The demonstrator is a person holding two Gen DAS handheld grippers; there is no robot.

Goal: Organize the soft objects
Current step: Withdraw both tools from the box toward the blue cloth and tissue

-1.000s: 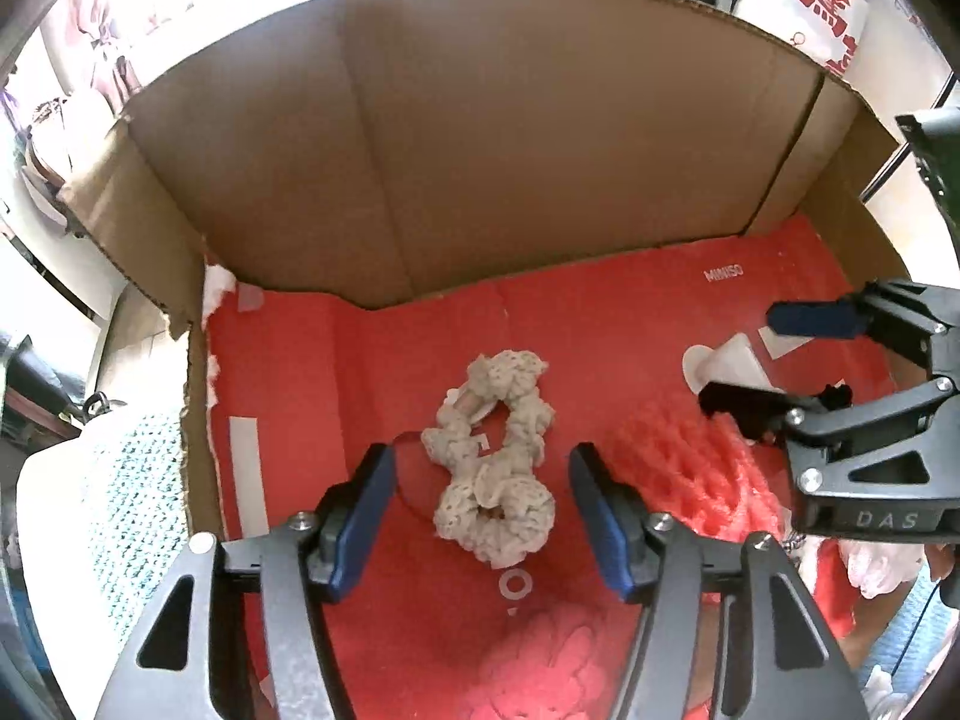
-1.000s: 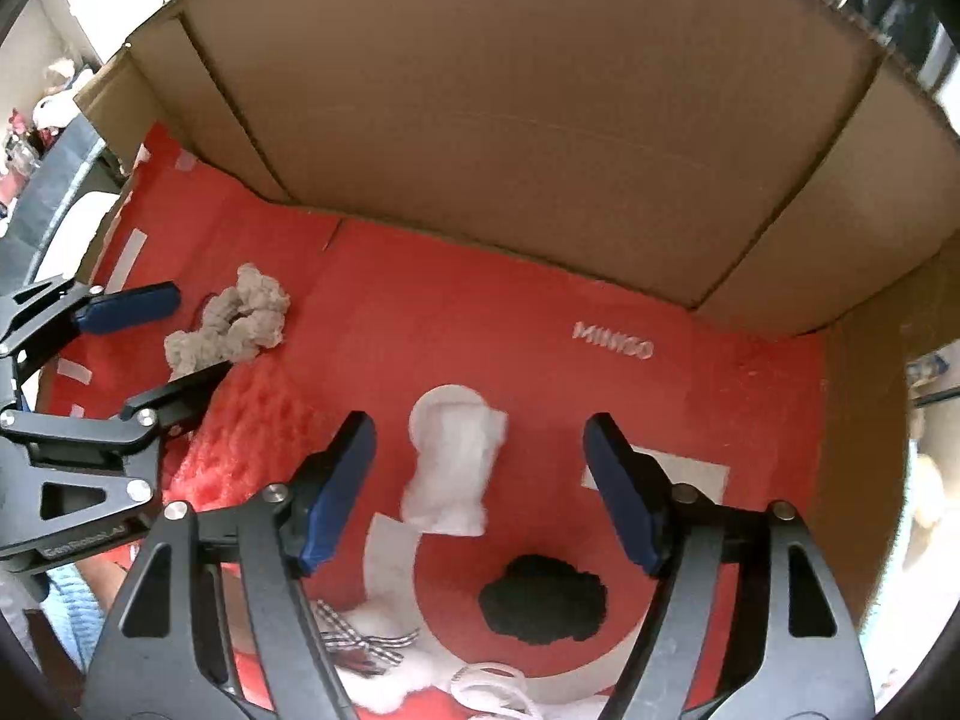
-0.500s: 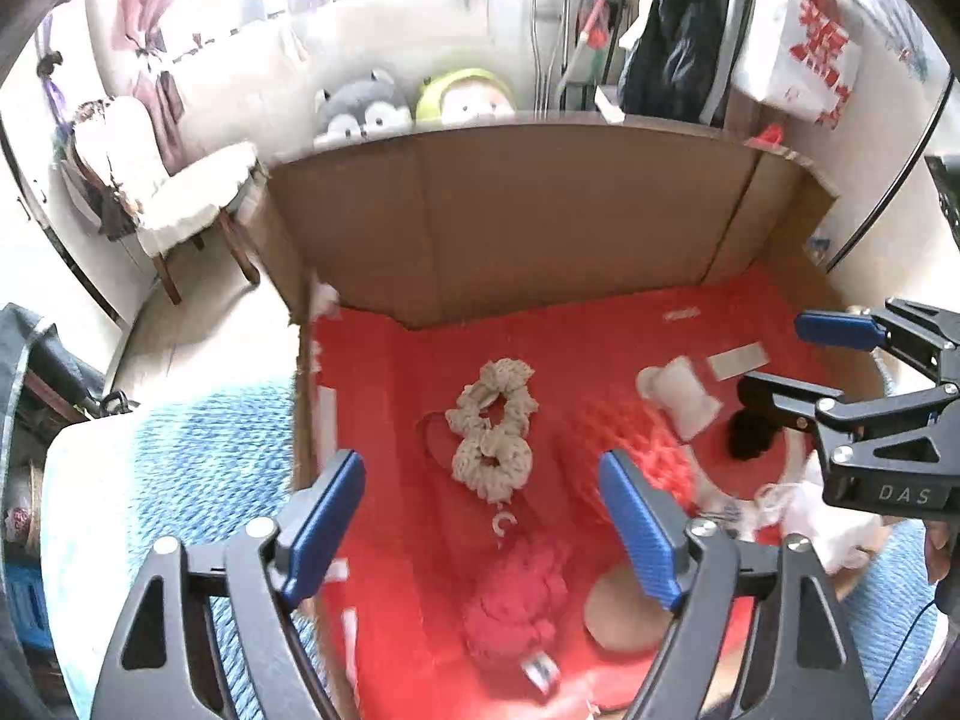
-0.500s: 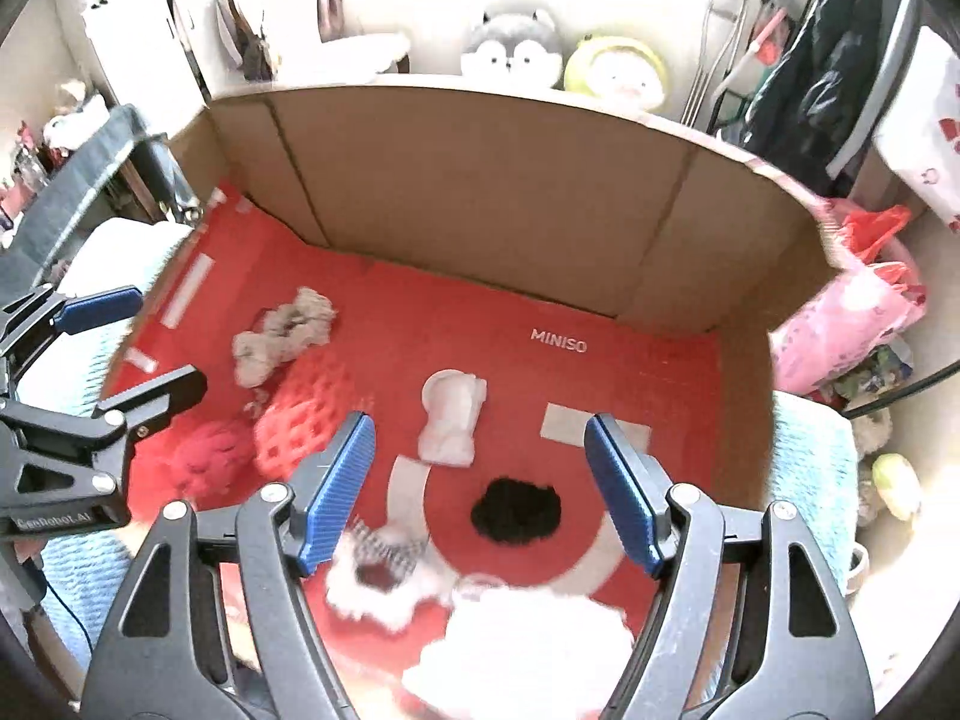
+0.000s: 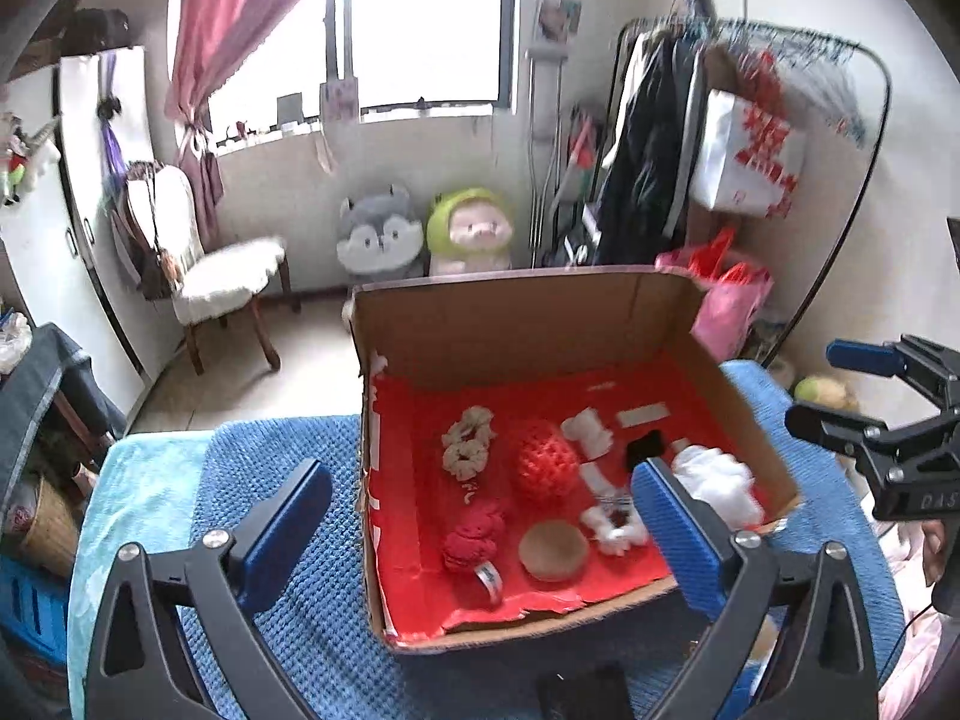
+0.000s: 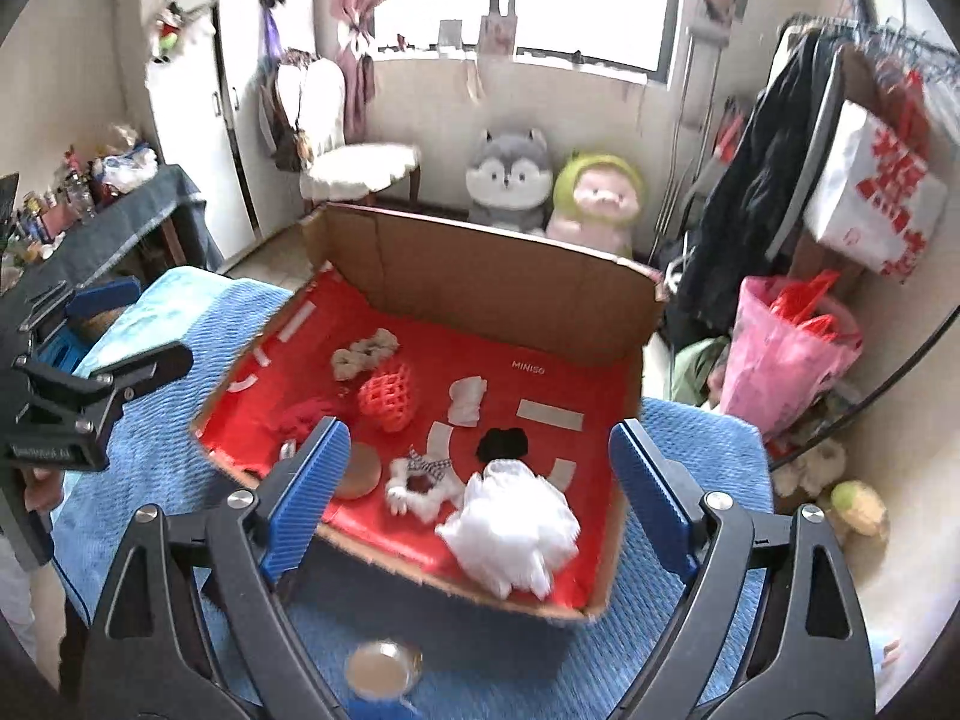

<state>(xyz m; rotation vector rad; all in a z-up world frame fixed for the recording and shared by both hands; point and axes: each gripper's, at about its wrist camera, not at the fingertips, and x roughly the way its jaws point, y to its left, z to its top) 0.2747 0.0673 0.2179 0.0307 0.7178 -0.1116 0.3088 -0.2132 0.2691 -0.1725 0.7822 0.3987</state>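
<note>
A cardboard box (image 5: 510,324) (image 6: 480,276) with a red lining holds the soft things: beige scrunchies (image 5: 465,447) (image 6: 363,351), a red mesh ball (image 5: 543,465) (image 6: 387,396), a dark red knit piece (image 5: 474,534), a brown round pad (image 5: 552,549), a white bow scrunchie (image 6: 420,480), a black scrunchie (image 6: 503,444) and a white fluffy puff (image 5: 717,483) (image 6: 510,528). My left gripper (image 5: 480,498) (image 6: 129,330) hangs above the box's near left side. My right gripper (image 6: 480,465) (image 5: 840,390) hangs above its near right. Both jaws are opening, and neither holds anything.
The box rests on a blue towel (image 5: 288,600) (image 6: 690,438). A small round cup (image 6: 381,669) stands in front of the box. Two plush toys (image 6: 510,174), a white chair (image 5: 222,282), a clothes rack and a pink bag (image 6: 786,354) stand behind.
Both grippers rose up and back out of the box, so the whole box and room now show. Both pairs of jaws stand wider apart.
</note>
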